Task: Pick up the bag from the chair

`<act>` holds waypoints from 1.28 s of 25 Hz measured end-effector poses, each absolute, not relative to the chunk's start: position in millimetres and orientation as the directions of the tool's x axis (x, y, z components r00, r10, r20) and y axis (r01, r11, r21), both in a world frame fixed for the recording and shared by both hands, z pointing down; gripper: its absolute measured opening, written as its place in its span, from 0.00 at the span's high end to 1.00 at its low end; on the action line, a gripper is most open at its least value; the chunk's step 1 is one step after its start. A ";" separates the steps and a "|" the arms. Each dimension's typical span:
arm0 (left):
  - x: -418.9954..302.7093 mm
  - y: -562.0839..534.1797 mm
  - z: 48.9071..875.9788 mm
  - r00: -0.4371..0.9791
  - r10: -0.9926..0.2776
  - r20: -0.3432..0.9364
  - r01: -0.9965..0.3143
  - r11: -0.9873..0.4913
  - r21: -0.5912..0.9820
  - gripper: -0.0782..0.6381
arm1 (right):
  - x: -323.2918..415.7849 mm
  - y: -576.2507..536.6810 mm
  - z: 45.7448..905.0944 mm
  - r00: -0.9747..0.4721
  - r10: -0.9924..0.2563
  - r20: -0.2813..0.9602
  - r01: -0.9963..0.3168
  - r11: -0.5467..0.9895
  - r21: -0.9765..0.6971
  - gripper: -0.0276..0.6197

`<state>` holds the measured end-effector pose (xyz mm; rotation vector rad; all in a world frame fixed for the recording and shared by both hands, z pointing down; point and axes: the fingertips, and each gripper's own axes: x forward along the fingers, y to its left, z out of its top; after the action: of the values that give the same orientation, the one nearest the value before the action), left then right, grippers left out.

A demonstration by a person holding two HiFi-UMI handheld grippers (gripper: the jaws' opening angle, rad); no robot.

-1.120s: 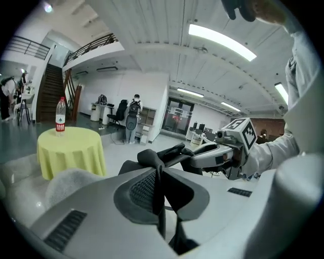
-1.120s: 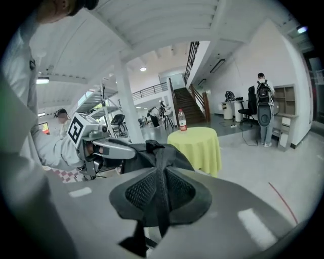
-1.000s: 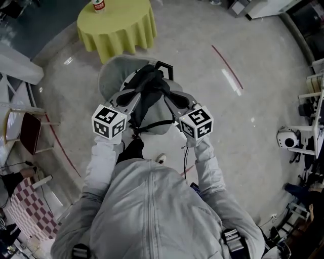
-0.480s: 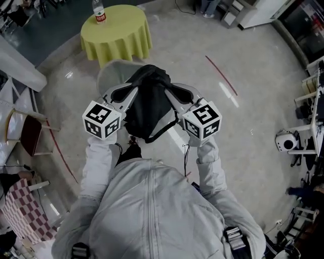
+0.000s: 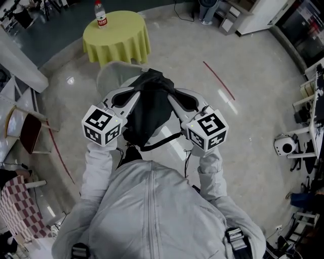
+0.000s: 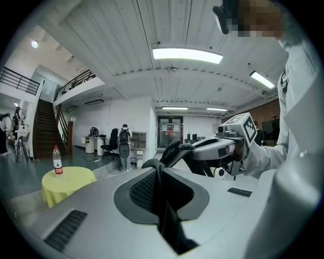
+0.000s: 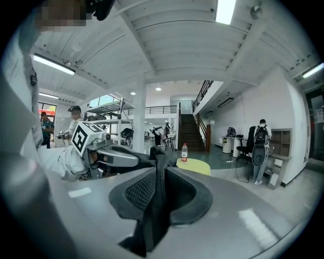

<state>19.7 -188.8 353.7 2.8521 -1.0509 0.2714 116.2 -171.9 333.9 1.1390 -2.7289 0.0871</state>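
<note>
A black bag [image 5: 150, 107] hangs in the air between my two grippers, above the round grey chair [image 5: 112, 76]. My left gripper [image 5: 135, 97] pinches its left side and my right gripper [image 5: 173, 99] its right side. In the left gripper view the jaws [image 6: 158, 171] are shut on a black strap [image 6: 163, 202], and the right gripper [image 6: 218, 148] shows beyond it. In the right gripper view the jaws [image 7: 160, 168] are shut on a strap [image 7: 155, 202] too, with the left gripper [image 7: 104, 150] opposite. A loose strap [image 5: 163, 142] loops under the bag.
A round table with a yellow cloth [image 5: 117, 36] stands behind the chair, with a water bottle [image 5: 100, 13] on it. A folding chair [image 5: 23, 129] is at the left and a red line [image 5: 218, 80] marks the floor. People stand far off in the hall [image 7: 261, 152].
Both grippers have lifted the bag off the chair seat. It now hangs higher and nearer my body, and more of the chair shows behind it.
</note>
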 end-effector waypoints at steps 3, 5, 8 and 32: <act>23.4 -178.5 349.6 0.742 -0.642 0.195 -0.657 -0.754 0.017 0.86 | 119.7 -161.2 328.9 -0.684 -0.703 0.195 -0.712 0.702 0.032 0.84; 25.5 -174.0 347.9 0.739 -0.646 0.193 -0.660 -0.751 0.015 0.86 | 121.4 -156.5 325.9 -0.682 -0.704 0.196 -0.712 0.701 0.043 0.84; 28.2 -168.9 347.9 0.739 -0.646 0.190 -0.660 -0.752 0.010 0.86 | 124.0 -151.6 324.9 -0.676 -0.709 0.200 -0.716 0.696 0.048 0.84; 36.7 -171.0 374.2 0.759 -0.614 0.217 -0.637 -0.769 0.052 0.86 | 129.2 -157.9 340.3 -0.634 -0.726 0.266 -0.745 0.666 0.040 0.85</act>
<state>36.7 -171.0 374.2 2.8298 -1.0110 0.2846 129.2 -157.9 340.3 1.1827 -2.6231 0.1065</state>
